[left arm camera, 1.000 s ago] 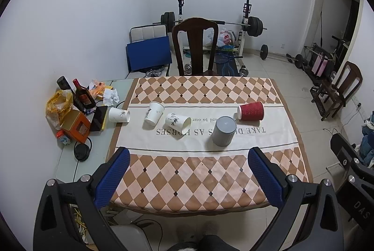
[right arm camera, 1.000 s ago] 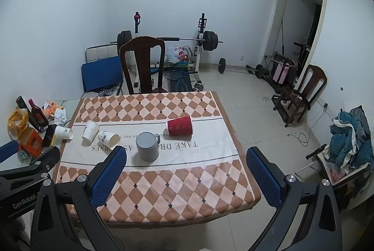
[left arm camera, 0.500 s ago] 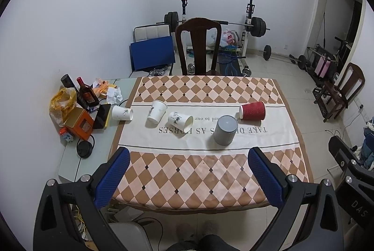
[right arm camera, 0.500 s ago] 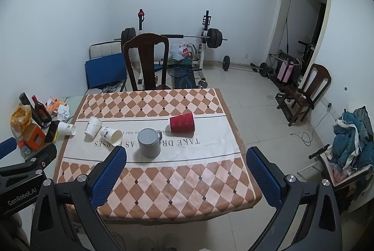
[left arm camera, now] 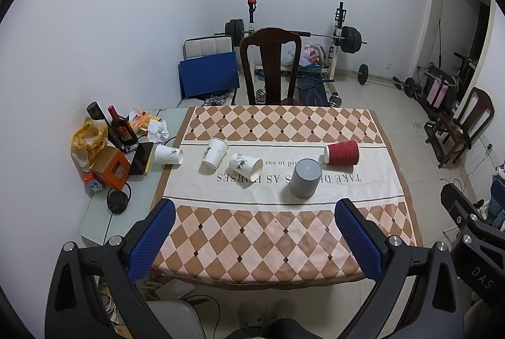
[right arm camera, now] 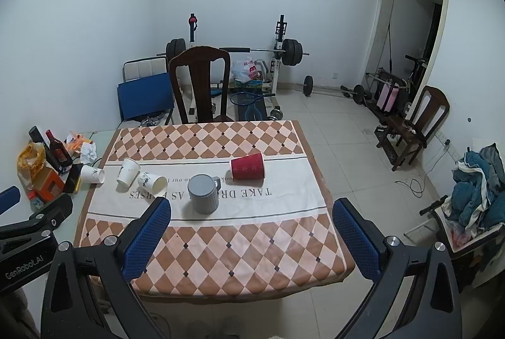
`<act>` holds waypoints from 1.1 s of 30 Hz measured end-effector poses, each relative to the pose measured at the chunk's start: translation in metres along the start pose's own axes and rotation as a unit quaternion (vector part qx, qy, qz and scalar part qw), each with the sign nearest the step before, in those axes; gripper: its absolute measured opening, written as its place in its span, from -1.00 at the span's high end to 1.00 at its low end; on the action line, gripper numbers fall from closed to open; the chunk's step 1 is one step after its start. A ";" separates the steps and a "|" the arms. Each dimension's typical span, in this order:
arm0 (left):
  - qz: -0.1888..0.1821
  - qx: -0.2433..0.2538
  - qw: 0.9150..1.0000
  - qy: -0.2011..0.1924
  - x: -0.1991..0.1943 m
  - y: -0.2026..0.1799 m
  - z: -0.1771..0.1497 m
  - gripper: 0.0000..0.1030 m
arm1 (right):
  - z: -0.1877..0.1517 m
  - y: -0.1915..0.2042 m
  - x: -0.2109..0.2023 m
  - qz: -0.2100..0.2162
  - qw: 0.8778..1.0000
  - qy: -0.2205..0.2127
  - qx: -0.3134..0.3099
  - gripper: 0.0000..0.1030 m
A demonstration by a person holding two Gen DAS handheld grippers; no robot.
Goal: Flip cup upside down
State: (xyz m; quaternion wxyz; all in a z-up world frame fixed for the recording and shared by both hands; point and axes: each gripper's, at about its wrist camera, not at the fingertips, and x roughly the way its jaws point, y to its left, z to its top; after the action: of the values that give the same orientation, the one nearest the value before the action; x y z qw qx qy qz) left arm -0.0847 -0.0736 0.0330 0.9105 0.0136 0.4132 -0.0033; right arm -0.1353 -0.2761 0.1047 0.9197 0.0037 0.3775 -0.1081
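I hold both tools high and back from the worktop [left arm camera: 284,244], I think so that I see all the cups before I choose one. My left gripper [left arm camera: 252,231] has its blue-padded fingers wide apart and nothing between them. My right gripper [right arm camera: 251,231] is the same, spread wide and empty. Both hang above the near edge of the worktop, well apart from every cup.

Under them lies the brown and pink diamond-pattern tablecloth [right arm camera: 221,244], with a white band across the middle that carries printed words.

On this band, nearest to me, stands the grey ribbed mug with a small handle [right arm camera: 203,194]. It shows a flat closed top, so I judge it is already upside down. Just behind it to the right lies the red ribbed paper cup [right arm camera: 247,166] on its side, and I cannot tell for sure which way its mouth points. To the left, a white paper cup with a dark leaf print [left arm camera: 245,165] lies on its side with the open mouth toward me. Next to it another white paper cup [left arm camera: 214,153] stands on its rim, bottom up. A third white paper cup [left arm camera: 169,154] lies on its side at the left edge of the cloth.

Because these cups lie down, I judge that one of them is the one to flip.

Beyond the worktop stands a dark wooden chair [left arm camera: 270,64].
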 end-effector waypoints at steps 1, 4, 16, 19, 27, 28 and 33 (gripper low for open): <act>0.000 0.000 1.000 0.000 0.001 0.000 0.000 -1.00 | 0.001 0.000 0.000 -0.001 1.000 -0.001 -0.001 -1.00; -0.001 -0.001 1.000 0.001 -0.001 0.000 0.001 -1.00 | 0.001 0.000 0.000 0.000 1.000 0.000 -0.001 -1.00; -0.002 -0.003 1.000 0.001 -0.004 0.000 0.002 -1.00 | 0.002 0.000 -0.001 0.001 1.000 -0.001 0.000 -1.00; -0.002 -0.003 1.000 0.001 -0.004 0.000 0.002 -1.00 | 0.002 0.000 -0.001 0.001 1.000 0.000 0.000 -1.00; -0.003 -0.002 1.000 0.001 -0.004 0.001 0.002 -1.00 | 0.007 0.001 -0.004 0.005 1.000 0.002 -0.002 -1.00; -0.003 -0.002 1.000 0.001 -0.004 0.001 0.002 -1.00 | 0.008 0.001 -0.004 0.005 1.000 0.002 -0.002 -1.00; -0.002 -0.003 1.000 0.002 -0.005 0.001 0.002 -1.00 | 0.009 0.002 -0.004 0.005 1.000 0.002 -0.002 -1.00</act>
State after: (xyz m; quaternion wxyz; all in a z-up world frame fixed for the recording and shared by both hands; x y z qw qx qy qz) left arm -0.0864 -0.0724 0.0381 0.9097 0.0101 0.4151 -0.0044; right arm -0.1319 -0.2744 0.1138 0.9196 0.0036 0.3792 -0.1023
